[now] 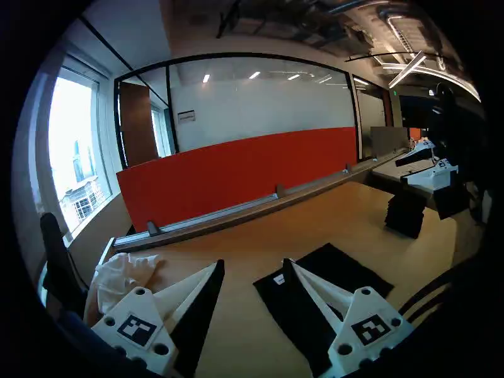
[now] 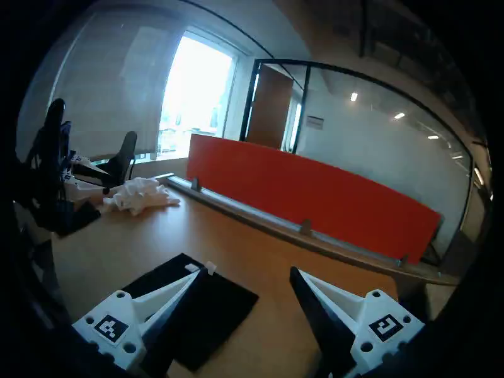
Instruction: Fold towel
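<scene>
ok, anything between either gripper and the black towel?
Nothing visible. The black towel lies flat on the table just ahead of the open left gripper and right gripper. The crumpled white cloth sits off to the side, apart from it.

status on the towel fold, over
Left gripper open, empty. Right gripper open, empty. Black towel flat on desk, ungripped. White cloth crumpled aside, apart from towel.

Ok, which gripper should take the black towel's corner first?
Right, narrowly: the right gripper is open with a corner of the black towel between its fingers. The left gripper looks similarly placed.
</scene>
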Tool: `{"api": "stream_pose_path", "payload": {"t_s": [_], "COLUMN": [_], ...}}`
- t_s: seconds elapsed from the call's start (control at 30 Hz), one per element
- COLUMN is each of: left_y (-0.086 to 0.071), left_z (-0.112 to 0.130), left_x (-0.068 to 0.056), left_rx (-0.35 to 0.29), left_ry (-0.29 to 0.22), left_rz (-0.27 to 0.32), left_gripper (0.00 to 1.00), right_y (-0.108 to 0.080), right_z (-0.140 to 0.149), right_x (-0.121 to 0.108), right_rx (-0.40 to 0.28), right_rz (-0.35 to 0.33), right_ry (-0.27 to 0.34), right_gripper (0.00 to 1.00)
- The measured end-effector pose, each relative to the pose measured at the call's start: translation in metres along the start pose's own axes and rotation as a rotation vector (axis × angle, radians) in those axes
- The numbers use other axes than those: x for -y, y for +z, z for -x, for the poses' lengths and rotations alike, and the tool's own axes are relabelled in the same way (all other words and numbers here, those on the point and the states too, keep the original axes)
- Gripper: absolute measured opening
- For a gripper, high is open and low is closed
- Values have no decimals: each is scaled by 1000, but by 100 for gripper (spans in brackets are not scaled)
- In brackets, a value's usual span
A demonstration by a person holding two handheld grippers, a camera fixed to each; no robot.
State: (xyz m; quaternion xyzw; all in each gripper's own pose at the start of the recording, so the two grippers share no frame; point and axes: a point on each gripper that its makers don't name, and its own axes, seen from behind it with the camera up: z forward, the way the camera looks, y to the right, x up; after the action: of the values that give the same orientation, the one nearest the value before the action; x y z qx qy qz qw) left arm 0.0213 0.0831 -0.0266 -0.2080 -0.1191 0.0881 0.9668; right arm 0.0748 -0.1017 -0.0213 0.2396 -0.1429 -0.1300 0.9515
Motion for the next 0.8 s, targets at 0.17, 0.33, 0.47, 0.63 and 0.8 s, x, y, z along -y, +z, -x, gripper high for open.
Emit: {"api": "stream_pose_path", "payload": {"t_s": [0.17, 0.33, 0.47, 0.63, 0.8], "left_y": [1, 3, 5, 7, 10], "left_z": [19, 38, 54, 76, 96], "left_x": [-10, -20, -29, -39, -48], "left_rx": [33, 60, 82, 116, 145], "left_ry": [-1, -8, -9, -2, -2], "left_rz": [22, 40, 55, 75, 89], "left_gripper": [67, 67, 67, 67, 67], "right_y": [4, 8, 12, 16, 20], "right_z": [15, 32, 49, 74, 97], "right_x": [12, 23, 30, 40, 51], "right_rx": [31, 60, 85, 120, 154], "right_rz": [-32, -51, -63, -78, -95], "right_ry": [-7, 1, 14, 10, 3], "right_gripper": [100, 100, 100, 100, 100]}}
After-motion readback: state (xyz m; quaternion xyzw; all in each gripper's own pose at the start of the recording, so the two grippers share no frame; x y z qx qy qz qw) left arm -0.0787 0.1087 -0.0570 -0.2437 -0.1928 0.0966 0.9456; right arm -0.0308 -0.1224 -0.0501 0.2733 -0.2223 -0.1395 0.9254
